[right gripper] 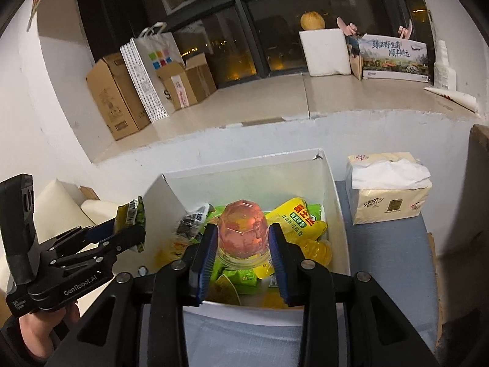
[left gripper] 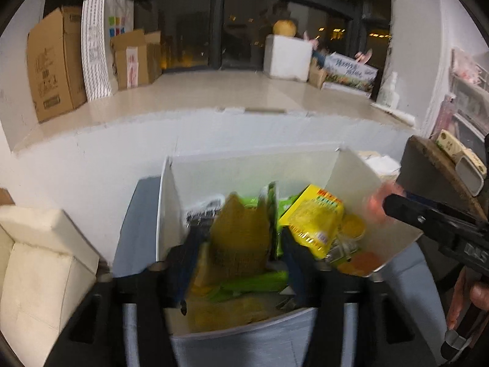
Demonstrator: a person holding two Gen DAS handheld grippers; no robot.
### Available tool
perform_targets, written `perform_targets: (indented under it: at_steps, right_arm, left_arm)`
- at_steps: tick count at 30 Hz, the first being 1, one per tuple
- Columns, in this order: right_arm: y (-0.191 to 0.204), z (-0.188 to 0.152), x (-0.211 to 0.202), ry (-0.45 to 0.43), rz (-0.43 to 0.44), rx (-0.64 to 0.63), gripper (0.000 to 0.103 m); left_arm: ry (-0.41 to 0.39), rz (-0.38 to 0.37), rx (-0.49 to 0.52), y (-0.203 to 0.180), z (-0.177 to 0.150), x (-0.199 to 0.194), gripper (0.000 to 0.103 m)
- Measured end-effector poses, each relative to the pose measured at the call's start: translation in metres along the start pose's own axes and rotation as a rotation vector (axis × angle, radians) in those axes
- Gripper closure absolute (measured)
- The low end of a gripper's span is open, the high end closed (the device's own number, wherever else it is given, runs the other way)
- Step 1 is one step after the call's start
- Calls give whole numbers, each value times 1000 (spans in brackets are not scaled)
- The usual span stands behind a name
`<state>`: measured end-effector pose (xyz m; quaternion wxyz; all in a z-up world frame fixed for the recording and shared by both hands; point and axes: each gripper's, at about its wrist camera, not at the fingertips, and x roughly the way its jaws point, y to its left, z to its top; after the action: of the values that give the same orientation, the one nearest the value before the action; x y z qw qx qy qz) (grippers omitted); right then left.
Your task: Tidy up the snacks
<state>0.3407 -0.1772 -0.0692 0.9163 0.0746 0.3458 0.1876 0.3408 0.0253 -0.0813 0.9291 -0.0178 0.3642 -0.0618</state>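
Right hand-held gripper has its blue pads clamped on either side of a pink jelly cup, held rim-down over the middle of the white box. To its left, the left hand-held gripper pinches a green and yellow packet at its tips, raised beside the box's left wall, outside it as that view shows.

Sorting looks well along: no loose snacks show on the counter, and nearly everything lies in the box. Only these two pieces are in the air. Whether they are going in or coming out to be regrouped cannot be told from here.

The box stands at the counter's far edge, against the white wall. Inside it, unsorted:
- a black-and-white packet at the far left
- flat green packets across the middle and near side
- a yellow pouch toward the far right
- yellow jelly cups along the right wall

A tissue pack sits just right of the box, near the counter's far right corner.
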Motion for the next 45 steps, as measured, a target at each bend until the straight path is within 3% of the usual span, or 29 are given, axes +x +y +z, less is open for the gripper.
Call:
perform_targets:
  at_steps: [1, 2, 5, 8, 11, 15, 18, 21, 23, 25, 31, 35, 45]
  right_arm:
    - [-1, -2, 1, 5, -2, 1, 10]
    - [-2, -4, 0, -4, -7, 6, 4]
    - [-6, -8, -7, -16, -25, 31, 0]
    - [-6, -12, -18, -21, -51, 45, 0]
    - [4, -20, -38, -29, -183, -17, 0]
    - [20, -38, -69, -68, -217, -107, 0]
    - [28, -55, -95, -90, -238, -123, 0]
    - [27, -68, -116, -80, -210, -75, 0]
    - [23, -76, -131, -75, -166, -50, 0]
    - [23, -84, -144, -73, -182, -52, 0]
    - [38, -108, -188, -115, -135, -74, 0]
    - [55, -125, -214, -142, -118, -98, 0]
    - [69, -166, -234, -118, -99, -50, 0]
  left_arm:
    - [9, 4, -12, 3, -2, 4, 0]
    - [10, 0, -21, 4, -5, 4, 0]
    - [1, 2, -22, 6, -11, 3, 0]
    - [-3, 12, -31, 7, -16, -5, 0]
    - [-48, 30, -20, 3, -20, -26, 0]
    - [-150, 73, 29, -17, -32, -72, 0]
    - [-197, 60, 10, -24, -43, -102, 0]
    - [-215, 57, -44, -28, -58, -127, 0]
    - [-213, 96, -62, -32, -69, -141, 0]
    - [-213, 108, -52, -36, -78, -151, 0]
    - [-190, 37, -70, -44, -112, -190, 0]
    - [-182, 68, -48, -54, -130, -217, 0]
    - [-172, 38, -47, -61, -167, -267, 0]
